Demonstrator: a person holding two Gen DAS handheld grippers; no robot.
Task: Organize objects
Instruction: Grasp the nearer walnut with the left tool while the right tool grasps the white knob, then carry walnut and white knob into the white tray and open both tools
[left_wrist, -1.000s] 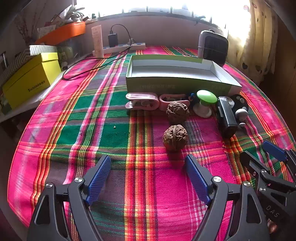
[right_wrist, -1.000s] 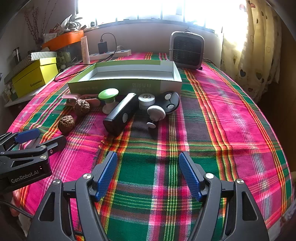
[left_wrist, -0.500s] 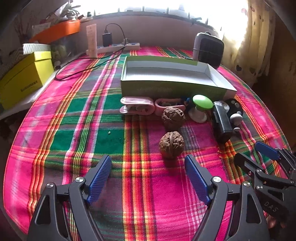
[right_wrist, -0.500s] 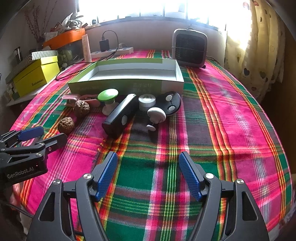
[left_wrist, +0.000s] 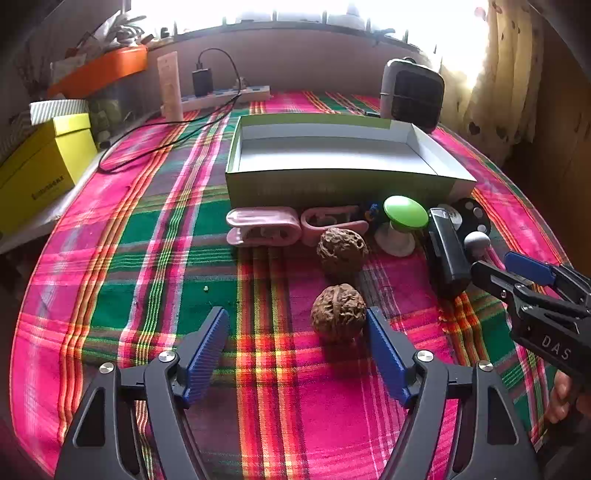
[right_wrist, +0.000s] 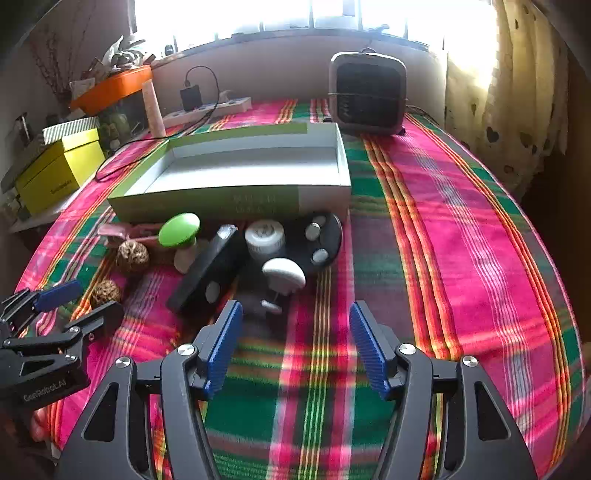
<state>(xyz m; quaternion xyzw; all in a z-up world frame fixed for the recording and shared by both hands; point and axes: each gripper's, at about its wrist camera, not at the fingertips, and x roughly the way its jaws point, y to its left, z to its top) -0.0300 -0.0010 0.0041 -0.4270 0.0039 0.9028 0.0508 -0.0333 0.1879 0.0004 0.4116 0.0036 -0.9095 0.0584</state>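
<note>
An open green-and-white box (left_wrist: 332, 155) stands on the plaid tablecloth, also in the right wrist view (right_wrist: 240, 173). In front of it lie two pink clips (left_wrist: 262, 227), two walnuts, a green-capped mushroom toy (left_wrist: 402, 221), a black rectangular device (left_wrist: 445, 254), a white mushroom toy (right_wrist: 282, 275), a white round cap (right_wrist: 264, 236) and a black disc (right_wrist: 321, 240). My left gripper (left_wrist: 297, 332) is open, its right pad beside the near walnut (left_wrist: 338, 312); the far walnut (left_wrist: 341, 249) lies behind. My right gripper (right_wrist: 295, 332) is open and empty, just short of the white mushroom toy.
A small heater (right_wrist: 367, 94) stands at the back right. A power strip with charger and cable (left_wrist: 221, 94) lies at the back. A yellow box (left_wrist: 40, 162) and an orange tray (left_wrist: 99, 70) sit off the table's left edge. A curtain (right_wrist: 517, 85) hangs on the right.
Both grippers have moved forward toward the objects. The near walnut now sits by my left gripper's right pad, and the white mushroom toy is closer to my right gripper.
</note>
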